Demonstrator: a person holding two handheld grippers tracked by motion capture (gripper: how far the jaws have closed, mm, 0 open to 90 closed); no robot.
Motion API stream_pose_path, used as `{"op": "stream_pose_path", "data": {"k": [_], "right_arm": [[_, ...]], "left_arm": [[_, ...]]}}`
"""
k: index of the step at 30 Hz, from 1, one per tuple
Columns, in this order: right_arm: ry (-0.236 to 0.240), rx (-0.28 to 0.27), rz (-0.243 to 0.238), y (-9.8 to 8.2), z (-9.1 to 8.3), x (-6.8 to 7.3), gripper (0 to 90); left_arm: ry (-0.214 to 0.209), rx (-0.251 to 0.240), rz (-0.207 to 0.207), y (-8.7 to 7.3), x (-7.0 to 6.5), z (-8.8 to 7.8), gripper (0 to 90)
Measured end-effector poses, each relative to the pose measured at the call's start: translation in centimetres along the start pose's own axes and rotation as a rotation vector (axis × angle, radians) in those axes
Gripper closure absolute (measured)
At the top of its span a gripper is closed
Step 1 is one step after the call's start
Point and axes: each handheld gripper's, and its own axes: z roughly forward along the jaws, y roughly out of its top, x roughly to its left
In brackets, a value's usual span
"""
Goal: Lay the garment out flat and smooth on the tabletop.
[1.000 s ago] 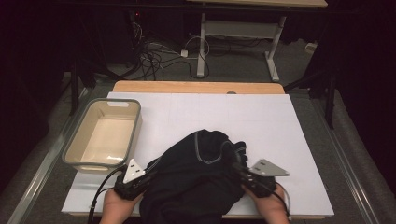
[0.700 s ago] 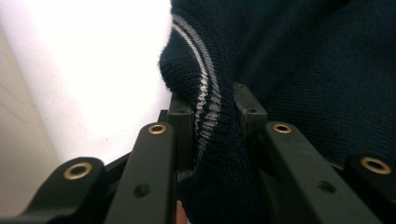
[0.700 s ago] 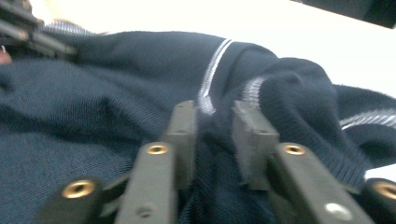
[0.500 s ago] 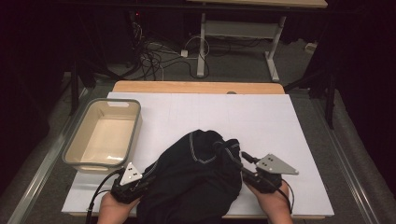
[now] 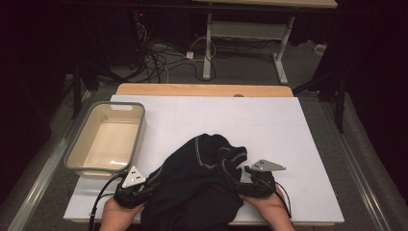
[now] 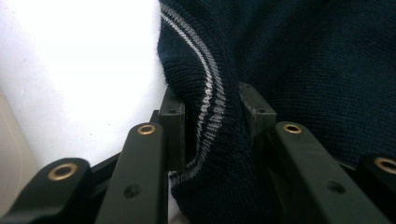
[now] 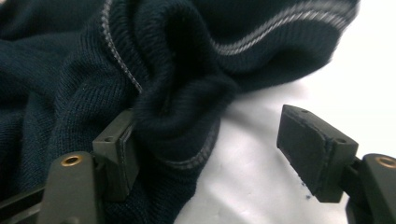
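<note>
A dark knitted sweater (image 5: 197, 187) lay bunched on the white table (image 5: 288, 134) in the lower centre of the high view, with a beige tub (image 5: 107, 139) at its upper left. At lower left, the left gripper (image 6: 210, 109) pinched a striped fold of it, jaws having just eased apart slightly. At lower right, the right gripper (image 7: 205, 144) had just been opening: its jaws stood wide, one pad (image 7: 310, 149) clear of the cloth, the other against a fold.

Dark room: grey floor (image 5: 240, 67), tangled cables (image 5: 163, 53), a white-legged desk (image 5: 250, 29) behind.
</note>
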Motion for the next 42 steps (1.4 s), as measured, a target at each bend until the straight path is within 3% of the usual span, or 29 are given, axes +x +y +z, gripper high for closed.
{"op": "stream_pose_path", "data": {"k": [1,3,4,8,11,16,20,23,25,27,30,33,37,42], "right_arm": [[0.012,0.011,0.009,0.0,0.1,0.0,34.0],[0.089,0.010,0.014,-0.1,0.0,0.0,55.0],[0.105,0.003,-0.005,-0.1,-0.1,0.1,64.1],[0.083,-0.054,-0.076,-0.4,-0.7,0.6,76.5],[-0.007,-0.123,-0.088,-0.3,-2.6,-0.1,77.5],[-0.179,-0.269,-0.005,-1.2,-8.7,-3.7,77.8],[-0.287,-0.321,0.049,-3.3,-13.7,-6.4,78.0],[-0.335,-0.313,0.066,-4.9,-15.6,-7.1,77.9],[-0.340,-0.272,0.077,-6.2,-15.7,-7.3,77.5],[-0.313,-0.228,0.106,-7.4,-15.2,-7.7,76.5],[-0.278,-0.195,0.127,-8.1,-14.3,-8.0,72.2],[-0.257,-0.208,0.118,-7.6,-14.0,-7.7,55.3],[-0.260,-0.236,0.103,-6.4,-13.9,-7.1,34.1],[-0.259,-0.282,0.063,-3.5,-13.7,-6.7,27.2]], "left_arm": [[0.000,0.000,0.000,0.0,0.0,0.0,66.1],[-0.001,0.001,-0.001,0.0,0.0,0.0,66.2],[-0.002,0.002,-0.001,0.0,0.0,0.0,66.2],[-0.007,-0.001,-0.007,0.0,0.1,0.0,66.2],[-0.012,-0.006,-0.014,0.0,0.2,-0.1,66.2],[-0.020,-0.010,0.024,0.2,-0.1,-0.1,70.0],[-0.097,-0.112,0.034,1.4,-0.8,0.0,70.6],[-0.105,-0.108,0.097,2.6,-2.3,0.6,70.5],[-0.099,-0.077,0.119,2.9,-2.7,1.3,70.5],[-0.096,-0.043,0.103,2.7,-2.4,2.0,70.5],[-0.101,-0.035,0.082,2.5,-2.0,2.2,70.5],[-0.094,-0.041,0.088,2.6,-2.0,2.0,70.2],[-0.100,-0.067,0.049,2.8,-1.8,1.9,50.1],[-0.092,-0.110,-0.001,4.3,-2.2,2.3,22.2]]}}
